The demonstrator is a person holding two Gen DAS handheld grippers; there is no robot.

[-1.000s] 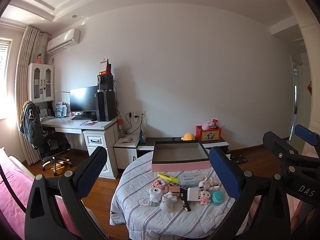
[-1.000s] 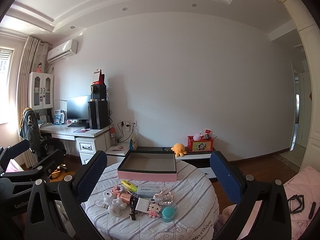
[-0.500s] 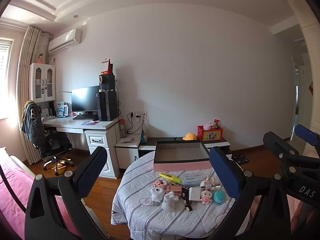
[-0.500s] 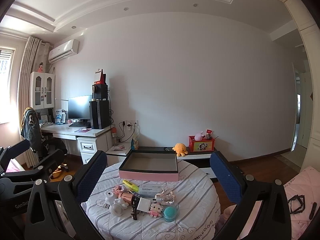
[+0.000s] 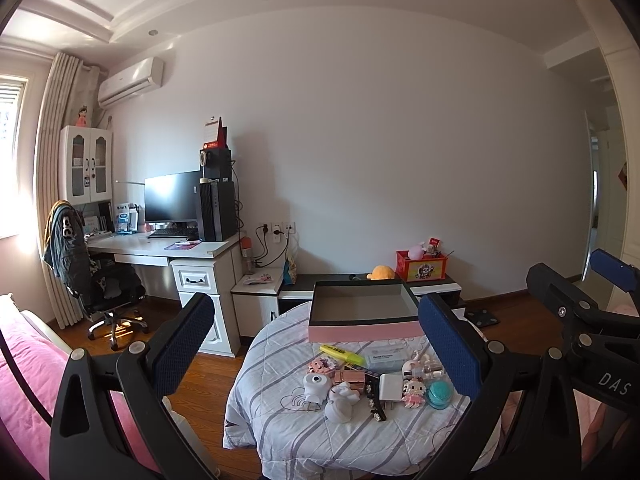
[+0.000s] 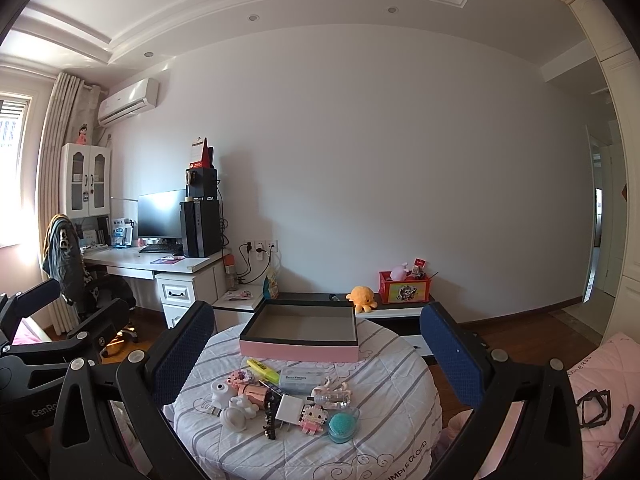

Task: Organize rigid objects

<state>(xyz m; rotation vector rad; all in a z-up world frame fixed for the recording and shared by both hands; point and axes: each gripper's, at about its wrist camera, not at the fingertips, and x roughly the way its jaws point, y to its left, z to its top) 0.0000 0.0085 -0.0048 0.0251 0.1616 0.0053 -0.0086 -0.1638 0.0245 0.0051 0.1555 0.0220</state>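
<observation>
Barely anything has shifted: both views drift slightly. Your left gripper (image 5: 316, 346) and right gripper (image 6: 318, 350) stay spread, holding nothing. One box (image 6: 300, 334) sits at the desk's (image 6: 400, 408) far edge; roughly a dozen trinkets (image 6: 280, 396) cluster nearer, bare cloth around.

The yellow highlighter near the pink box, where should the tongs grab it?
Best guess: grab the yellow highlighter across its middle, coming straight down from above. It lies flat and slanted on the striped cloth, long and thin, so the tongs should turn to squeeze its two long sides. Its upper end near the pink box looks freer; small toys crowd the lower end.
</observation>
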